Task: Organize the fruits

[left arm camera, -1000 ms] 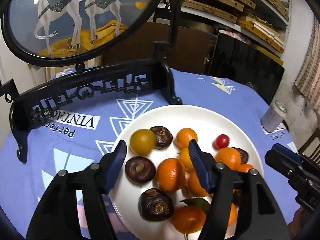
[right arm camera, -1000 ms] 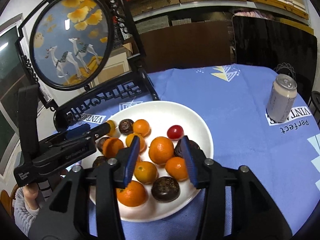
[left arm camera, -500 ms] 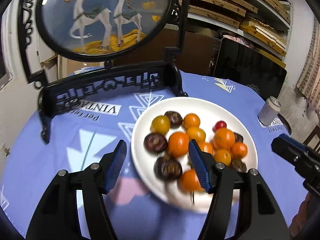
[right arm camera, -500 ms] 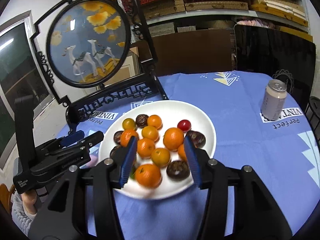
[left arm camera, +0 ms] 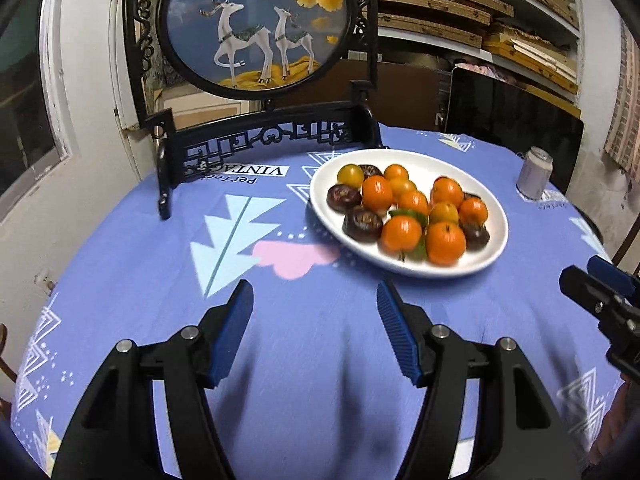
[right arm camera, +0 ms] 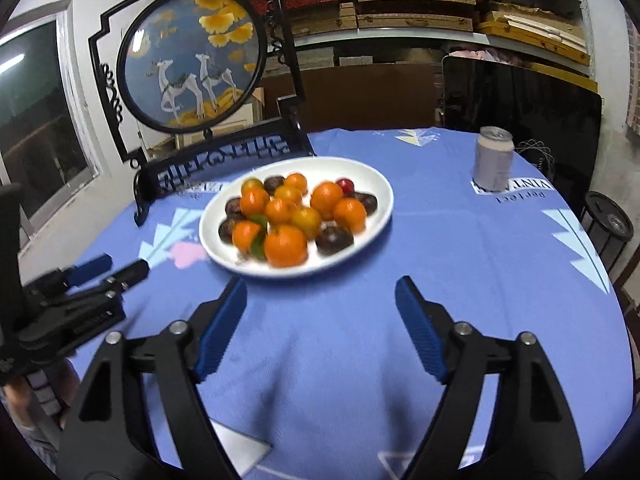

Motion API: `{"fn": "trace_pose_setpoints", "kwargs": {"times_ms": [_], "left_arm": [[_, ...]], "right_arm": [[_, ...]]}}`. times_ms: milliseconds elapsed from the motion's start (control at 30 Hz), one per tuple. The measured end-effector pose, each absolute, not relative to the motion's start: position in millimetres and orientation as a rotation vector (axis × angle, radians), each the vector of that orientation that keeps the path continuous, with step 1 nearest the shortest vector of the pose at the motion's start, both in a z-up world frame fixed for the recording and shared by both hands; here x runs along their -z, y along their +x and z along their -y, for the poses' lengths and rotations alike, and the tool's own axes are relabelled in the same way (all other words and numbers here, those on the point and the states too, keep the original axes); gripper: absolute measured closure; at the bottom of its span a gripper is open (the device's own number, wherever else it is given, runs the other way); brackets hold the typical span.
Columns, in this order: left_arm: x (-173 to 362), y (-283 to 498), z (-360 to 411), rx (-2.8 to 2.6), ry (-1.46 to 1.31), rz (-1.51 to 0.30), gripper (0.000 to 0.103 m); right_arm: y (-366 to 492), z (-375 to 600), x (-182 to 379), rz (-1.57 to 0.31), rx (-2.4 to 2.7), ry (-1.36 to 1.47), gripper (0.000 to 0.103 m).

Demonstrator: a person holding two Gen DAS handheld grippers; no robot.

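Note:
A white plate [left arm camera: 494, 222] [right arm camera: 380, 190] stands on the blue tablecloth, heaped with several orange mandarins [left arm camera: 445, 242] [right arm camera: 285, 245], dark purple-brown fruits [left arm camera: 362, 222] [right arm camera: 334, 239], a yellow fruit [left arm camera: 350, 174] and a small red one [right arm camera: 345, 186]. My left gripper [left arm camera: 314, 300] hovers over bare cloth, near side of the plate and to its left, open with nothing between its blue pads. My right gripper [right arm camera: 320, 296] is also short of the plate, its jaws opening wide and empty. Each gripper shows at the edge of the other's view: the right gripper [left arm camera: 600, 292], the left gripper [right arm camera: 108, 270].
A black carved stand with a round deer painting [left arm camera: 256, 28] [right arm camera: 192, 68] rises at the table's far left. A grey drink can [left arm camera: 534, 174] [right arm camera: 493, 164] stands at the far right. A dark screen and shelves of flat boxes fill the background. A hand [right arm camera: 24, 396] holds the left gripper's handle.
Both grippers have pulled back from over the plate to the near side of the table, so the plate now lies ahead of them. The right jaws have spread much wider; the left stayed the same.

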State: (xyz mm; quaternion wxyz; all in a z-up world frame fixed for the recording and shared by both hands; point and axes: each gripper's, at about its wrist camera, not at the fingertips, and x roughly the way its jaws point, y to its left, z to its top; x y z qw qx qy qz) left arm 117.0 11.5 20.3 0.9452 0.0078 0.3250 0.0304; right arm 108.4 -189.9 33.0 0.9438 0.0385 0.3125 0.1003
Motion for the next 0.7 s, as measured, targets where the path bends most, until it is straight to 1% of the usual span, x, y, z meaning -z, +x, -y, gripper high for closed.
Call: {"fn": "trace_pose_setpoints", "kwargs": {"times_ms": [33,67,100,133,167,200,233,367,500,700], "left_arm": [[-21,116,-11,-0.067,0.023,-0.662,0.037],[-19,113,-10,-0.074,0.030,-0.664,0.035],[-18,113,-11,-0.085,0.035,-0.671,0.029],[-18,112,-11,-0.091,0.036,-0.672,0.025],[-19,111,-11,-0.095,0.035,-0.667,0.016],[-21,110,-11,-0.100,0.038,-0.654,0.004],[-24,107,-10,-0.106,0.043,-0.628,0.001],[-31,97,-6,-0.094,0.057,-0.574,0.001],[-28,98,1,-0.049,0.071,-0.608,0.001],[-29,95,8,-0.034,0.099,-0.596,0.001]], "right_arm": [[104,191,-29,-0.638,-0.200,0.080,0.017],[101,192,-27,-0.637,-0.194,0.081,0.016],[98,192,-25,-0.636,-0.188,0.079,0.015],[97,191,-22,-0.638,-0.184,0.068,0.014],[97,189,-21,-0.638,-0.179,0.055,0.013],[97,186,-20,-0.635,-0.174,0.034,0.013],[97,183,-19,-0.629,-0.170,0.016,0.013],[95,179,-17,-0.623,-0.166,-0.024,0.010],[95,181,-19,-0.622,-0.174,-0.010,0.010],[96,179,-17,-0.633,-0.186,-0.016,0.009]]}}
